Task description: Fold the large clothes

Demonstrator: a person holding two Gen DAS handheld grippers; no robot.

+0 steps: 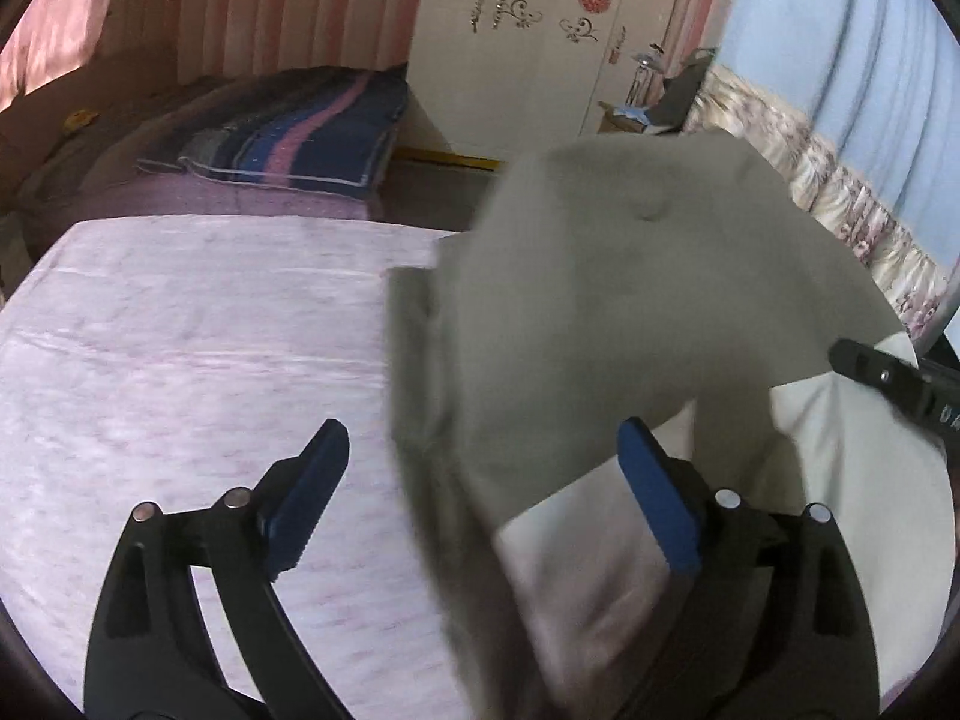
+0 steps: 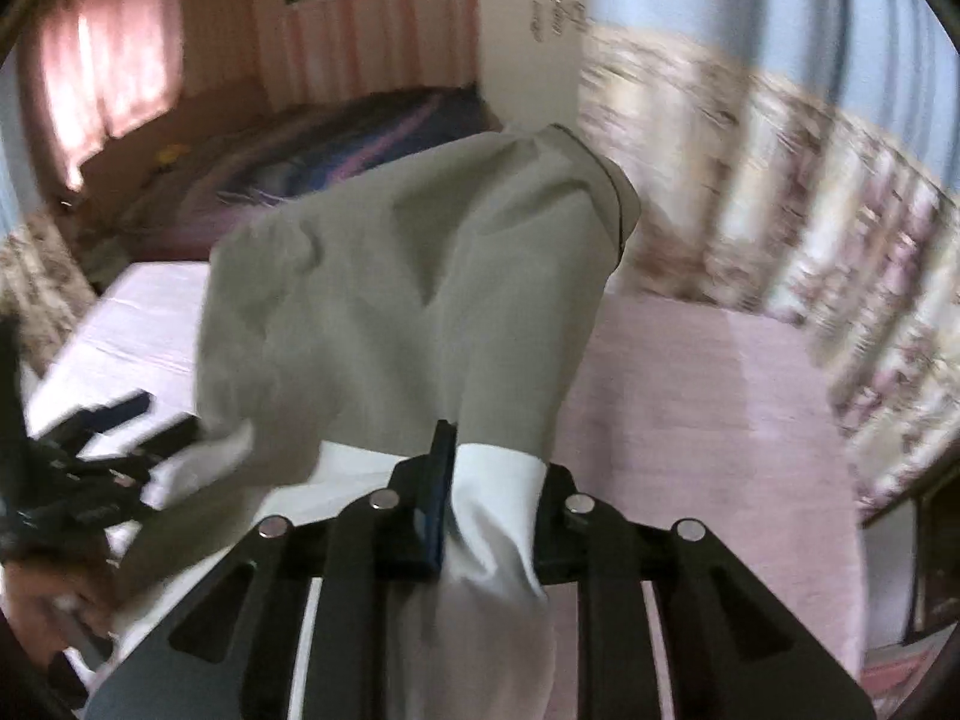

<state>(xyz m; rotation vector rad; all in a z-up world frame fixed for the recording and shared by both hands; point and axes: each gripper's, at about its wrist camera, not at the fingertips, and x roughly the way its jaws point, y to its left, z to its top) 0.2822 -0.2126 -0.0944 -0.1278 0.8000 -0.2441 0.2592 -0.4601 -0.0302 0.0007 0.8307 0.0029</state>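
The right gripper (image 2: 465, 510) is closed on the white edge of the garment (image 2: 408, 300), with cloth pinched between its fingers. The grey-and-white garment is lifted above the pink bed sheet (image 1: 180, 330) and drapes forward and away from that grip.

The left gripper (image 1: 480, 480) stands wide apart and holds nothing. The garment lies across the right half of its opening (its right finger (image 1: 657, 498) is partly covered by cloth), while its left finger (image 1: 312, 492) sits over bare sheet.

The garment's long axis appears to run away from both grippers. The left gripper is the free one; it would need to shift right to take a second edge.
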